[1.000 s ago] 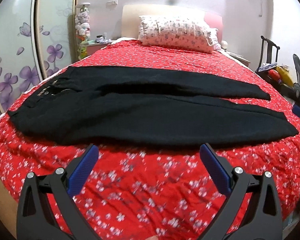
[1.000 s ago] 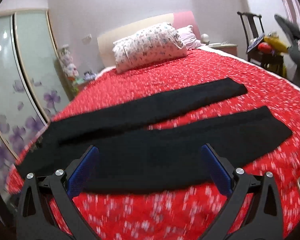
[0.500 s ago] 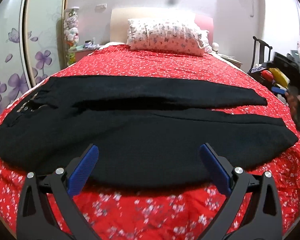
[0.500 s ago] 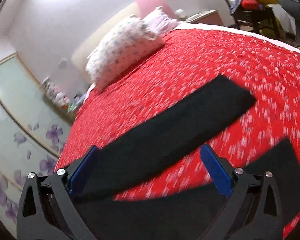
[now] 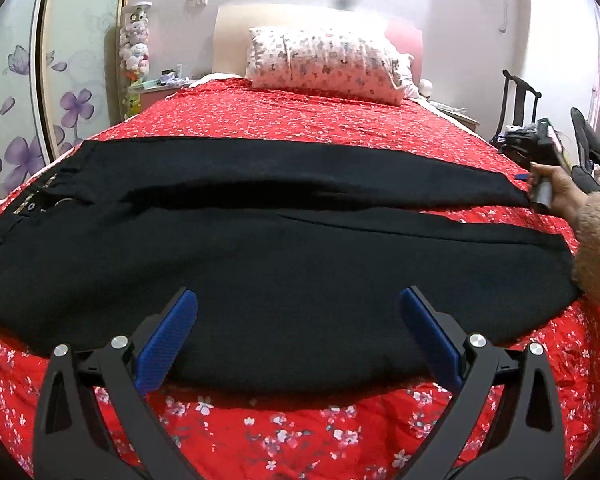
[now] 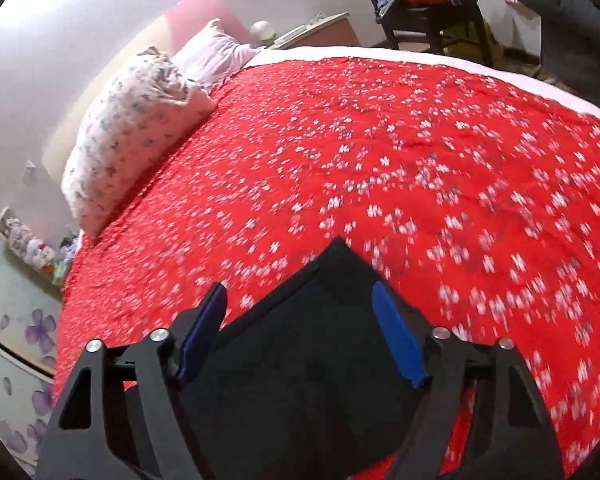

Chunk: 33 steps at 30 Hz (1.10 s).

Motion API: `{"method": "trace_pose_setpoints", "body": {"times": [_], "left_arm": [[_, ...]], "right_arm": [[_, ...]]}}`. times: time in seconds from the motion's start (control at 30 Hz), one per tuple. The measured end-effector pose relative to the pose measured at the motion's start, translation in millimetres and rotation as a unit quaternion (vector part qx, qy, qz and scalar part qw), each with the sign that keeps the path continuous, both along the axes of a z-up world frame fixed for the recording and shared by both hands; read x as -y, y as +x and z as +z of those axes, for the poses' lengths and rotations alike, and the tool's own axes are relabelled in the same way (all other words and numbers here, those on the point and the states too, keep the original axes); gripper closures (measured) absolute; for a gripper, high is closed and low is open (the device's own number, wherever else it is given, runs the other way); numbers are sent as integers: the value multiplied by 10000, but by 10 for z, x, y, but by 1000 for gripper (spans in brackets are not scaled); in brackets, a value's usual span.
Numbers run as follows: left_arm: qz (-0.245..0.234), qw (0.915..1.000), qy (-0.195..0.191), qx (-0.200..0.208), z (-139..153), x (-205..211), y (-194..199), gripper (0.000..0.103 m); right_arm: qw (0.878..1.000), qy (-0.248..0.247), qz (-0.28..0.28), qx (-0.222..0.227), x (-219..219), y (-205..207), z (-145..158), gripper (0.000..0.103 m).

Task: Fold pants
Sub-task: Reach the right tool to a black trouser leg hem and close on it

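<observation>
Pants [image 5: 284, 264] lie flat and unfolded across the red bed [image 5: 300, 128], nothing folded yet, while the left gripper [image 5: 298, 340] hovers spread and empty, and the right gripper [image 6: 300, 332] is closing around the far leg's hem.

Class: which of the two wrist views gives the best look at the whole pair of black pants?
The left wrist view: the black pants lie spread across the red bedspread, waistband to hems. The right wrist view shows only one leg's hem end between the closing right hand-held gripper, not yet pinched.
</observation>
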<state>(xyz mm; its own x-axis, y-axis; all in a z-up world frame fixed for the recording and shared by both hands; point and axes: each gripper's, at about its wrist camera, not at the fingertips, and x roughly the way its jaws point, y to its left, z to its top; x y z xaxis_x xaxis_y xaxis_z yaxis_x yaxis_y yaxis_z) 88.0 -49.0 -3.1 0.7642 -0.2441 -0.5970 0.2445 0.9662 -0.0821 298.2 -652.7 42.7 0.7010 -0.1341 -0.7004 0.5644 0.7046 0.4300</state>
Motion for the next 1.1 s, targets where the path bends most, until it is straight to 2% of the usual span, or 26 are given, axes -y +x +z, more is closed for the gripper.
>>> {"method": "trace_pose_setpoints", "body": {"times": [0.17, 0.3, 0.37, 0.43, 0.57, 0.73, 0.83, 0.9, 0.97, 1.1], "left_arm": [[-266, 9995, 123, 138, 17, 100, -64, 2], [-314, 9988, 351, 144, 7, 194, -70, 2], [-314, 9987, 390, 135, 6, 211, -70, 2], [-291, 9987, 397, 115, 6, 213, -60, 2], [-197, 9989, 420, 74, -4, 211, -32, 2], [-189, 9992, 330, 122, 6, 177, -47, 2], [-136, 9998, 90, 83, 20, 90, -70, 2], [-121, 9996, -240, -2, 24, -26, -120, 2], [-80, 9988, -489, -68, 31, -136, -192, 2], [29, 9988, -480, -79, 116, -311, -334, 2]], "right_arm": [[9968, -654, 9, -465, 34, 253, -114, 38], [9925, -837, 61, -889, 57, 346, -325, 54], [9929, -906, 168, -754, 28, 292, -319, 64], [9946, -765, 274, -646, 28, 247, -289, 83], [9969, -682, 389, -49, -67, 13, -92, 88], [9937, -447, 718, 737, -187, -440, 251, 89], [9886, -253, 922, 1166, -293, -881, 437, 89], [9847, -140, 1070, 1367, -389, -1249, 525, 89], [9826, -16, 1178, 1438, -498, -1613, 556, 90], [9840, -31, 1332, 1180, -865, -2389, 452, 90]]}}
